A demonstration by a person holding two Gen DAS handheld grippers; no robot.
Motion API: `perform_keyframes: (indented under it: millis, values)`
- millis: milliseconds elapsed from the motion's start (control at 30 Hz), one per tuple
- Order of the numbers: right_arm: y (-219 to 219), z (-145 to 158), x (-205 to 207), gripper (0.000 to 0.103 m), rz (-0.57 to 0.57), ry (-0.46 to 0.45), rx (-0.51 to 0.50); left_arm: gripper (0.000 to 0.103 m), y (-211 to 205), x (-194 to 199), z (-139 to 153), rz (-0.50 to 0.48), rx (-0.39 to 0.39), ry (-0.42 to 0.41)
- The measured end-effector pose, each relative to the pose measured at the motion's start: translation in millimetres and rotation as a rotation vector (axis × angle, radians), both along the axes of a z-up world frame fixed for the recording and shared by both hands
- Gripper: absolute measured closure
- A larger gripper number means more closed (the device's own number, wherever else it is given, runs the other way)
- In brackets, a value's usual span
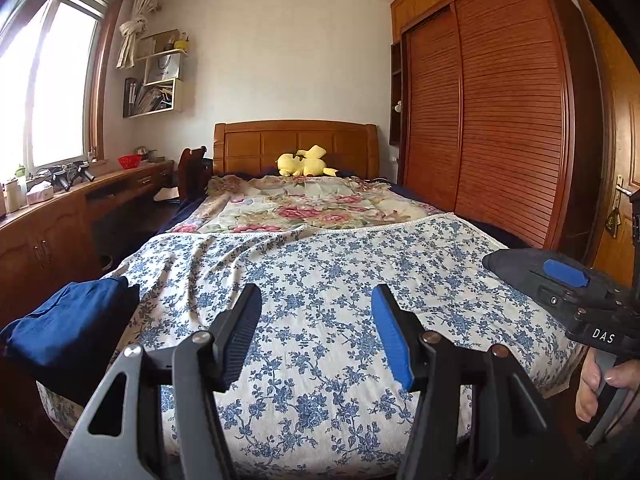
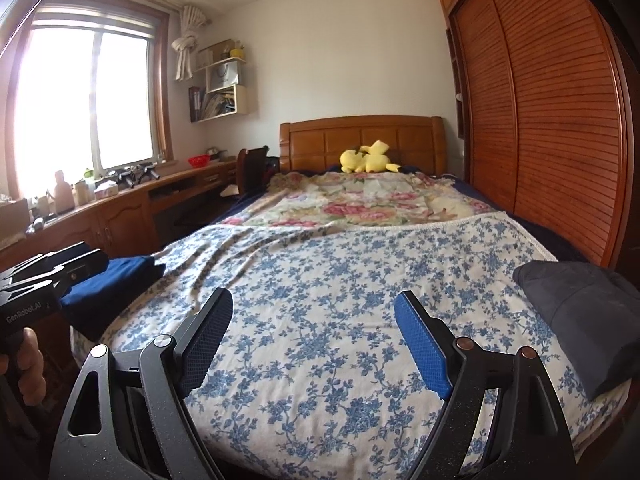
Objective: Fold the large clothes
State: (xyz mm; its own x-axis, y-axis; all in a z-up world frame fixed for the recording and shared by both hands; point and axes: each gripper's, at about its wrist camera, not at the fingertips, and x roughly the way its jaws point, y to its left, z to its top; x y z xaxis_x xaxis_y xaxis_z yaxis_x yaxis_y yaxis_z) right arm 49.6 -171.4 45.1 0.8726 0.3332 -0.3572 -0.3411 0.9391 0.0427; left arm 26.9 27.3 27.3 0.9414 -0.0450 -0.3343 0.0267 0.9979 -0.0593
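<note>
A white cloth with blue flowers (image 1: pixel 340 272) (image 2: pixel 352 280) lies spread over the near half of the bed, with some wrinkles on its left. A folded navy garment (image 1: pixel 68 320) (image 2: pixel 116 280) rests on the bed's near left corner. A folded dark grey garment (image 2: pixel 576 312) sits on the near right corner. My left gripper (image 1: pixel 316 296) hovers open above the cloth with nothing between its fingers. My right gripper (image 2: pixel 314 300) (image 1: pixel 560 280) stands wider open beside it, also holding nothing. Neither touches the cloth or either garment.
A pink floral blanket (image 1: pixel 312 204) covers the far half of the bed, with a yellow plush toy (image 1: pixel 304 162) by the wooden headboard. A slatted wardrobe (image 1: pixel 500 120) lines the right side. A wooden desk (image 1: pixel 60 216) and a chair stand on the left under the window.
</note>
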Motion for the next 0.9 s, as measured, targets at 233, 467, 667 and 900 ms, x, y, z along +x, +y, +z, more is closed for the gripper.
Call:
perform_keyframes:
  millis: [233, 467, 667, 900]
  values:
    - [-0.6, -0.1, 0.3, 0.018, 0.001, 0.000, -0.001, 0.047, -1.7, -1.5, 0.2, -0.003, -0.005, 0.001]
    - [0.0, 0.1, -0.4, 0.018, 0.002, -0.002, -0.004, 0.047, -2.5, -3.9, 0.0, -0.005, -0.009, 0.001]
    - [0.5, 0.2, -0.9, 0.018, 0.004, 0.000, -0.003, 0.047, -2.8, -3.1, -0.5, -0.004, -0.006, 0.003]
    - [0.4, 0.2, -0.9, 0.018, 0.005, 0.001, -0.003, 0.047, -2.9, -2.9, -0.8, -0.004, -0.005, 0.003]
